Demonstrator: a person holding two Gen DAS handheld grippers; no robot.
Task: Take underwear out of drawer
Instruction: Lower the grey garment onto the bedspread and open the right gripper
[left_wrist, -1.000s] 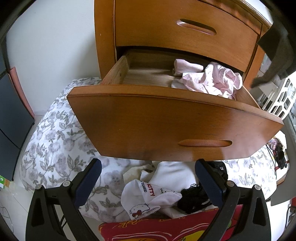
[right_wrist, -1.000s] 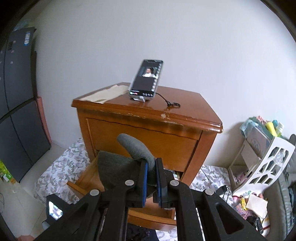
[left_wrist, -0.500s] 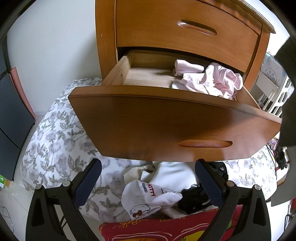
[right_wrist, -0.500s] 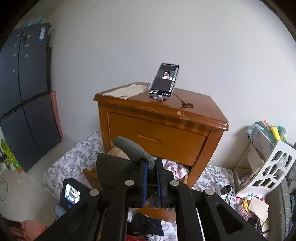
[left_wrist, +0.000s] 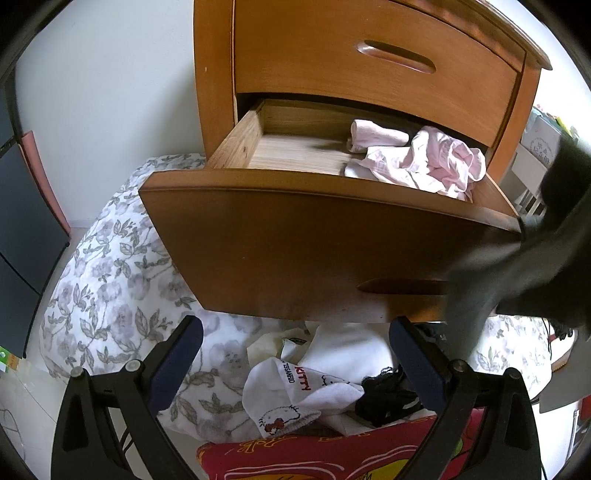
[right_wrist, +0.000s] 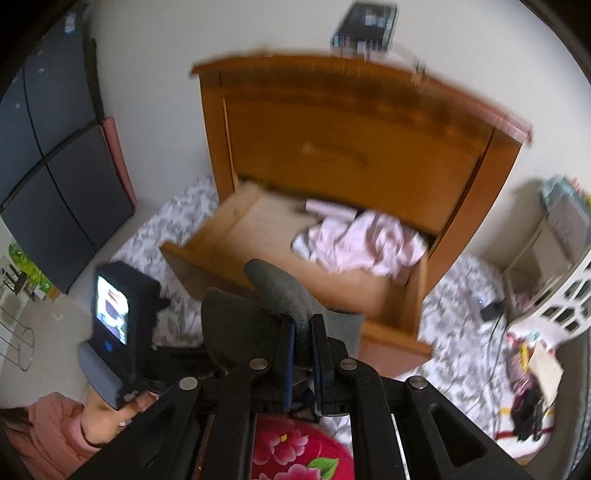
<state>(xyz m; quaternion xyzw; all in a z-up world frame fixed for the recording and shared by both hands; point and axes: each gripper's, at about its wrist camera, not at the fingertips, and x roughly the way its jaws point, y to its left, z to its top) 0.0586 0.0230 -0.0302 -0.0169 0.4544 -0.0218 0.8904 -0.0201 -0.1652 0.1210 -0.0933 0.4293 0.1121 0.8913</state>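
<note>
Grey underwear (right_wrist: 280, 291) sticks up, tilted left, clamped in the right gripper (right_wrist: 303, 354); left gripper (left_wrist: 295, 354) gapes empty.

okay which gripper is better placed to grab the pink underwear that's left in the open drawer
Left, probably. The left gripper is open and empty facing the drawer, while the right gripper is shut on a grey garment. The pink underwear lies unobstructed.

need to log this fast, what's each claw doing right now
left claw: open, holding nothing
right claw: closed on a grey garment
</note>
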